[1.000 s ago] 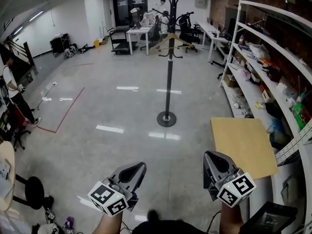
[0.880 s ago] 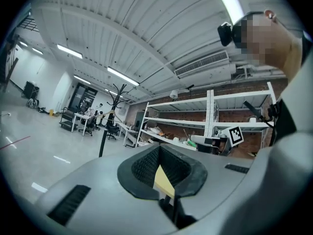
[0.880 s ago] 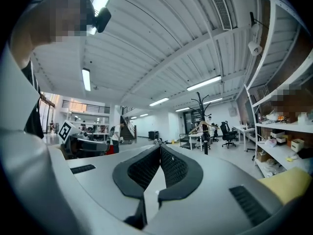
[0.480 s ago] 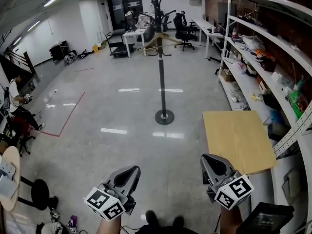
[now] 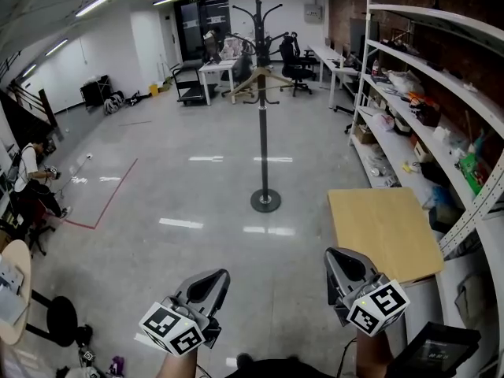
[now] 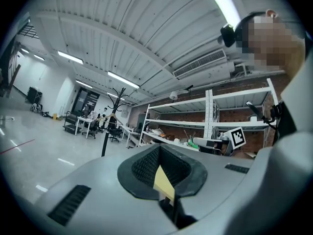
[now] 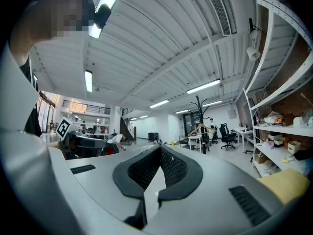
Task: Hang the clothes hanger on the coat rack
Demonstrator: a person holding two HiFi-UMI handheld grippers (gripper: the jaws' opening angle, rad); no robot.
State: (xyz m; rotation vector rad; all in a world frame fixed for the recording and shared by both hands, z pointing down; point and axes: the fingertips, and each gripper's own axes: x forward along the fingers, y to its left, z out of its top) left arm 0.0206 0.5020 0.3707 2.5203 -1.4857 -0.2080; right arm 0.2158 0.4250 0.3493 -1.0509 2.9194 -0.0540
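Left gripper point(image 5: 213, 279) and right gripper point(image 5: 338, 258) pressed together, empty; clothes hanger point(image 5: 258, 81) on coat rack point(image 5: 262, 140) as before.

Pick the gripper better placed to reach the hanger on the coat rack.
Left, narrowly. The coat rack stands far ahead, slightly nearer the left gripper than the right gripper. Both are shut and empty; the hanger hangs there.

We see a glossy grey floor point(image 5: 157, 187) with bright reflections, a coat rack point(image 5: 262, 140) of dark smooth metal, a pale wooden hanger point(image 5: 272, 75), a matt light-wood board point(image 5: 383, 228), white painted metal shelves point(image 5: 365, 69) and a rough brick wall point(image 5: 344, 18); the left gripper point(image 5: 214, 280) and right gripper point(image 5: 340, 260) look like matt grey plastic
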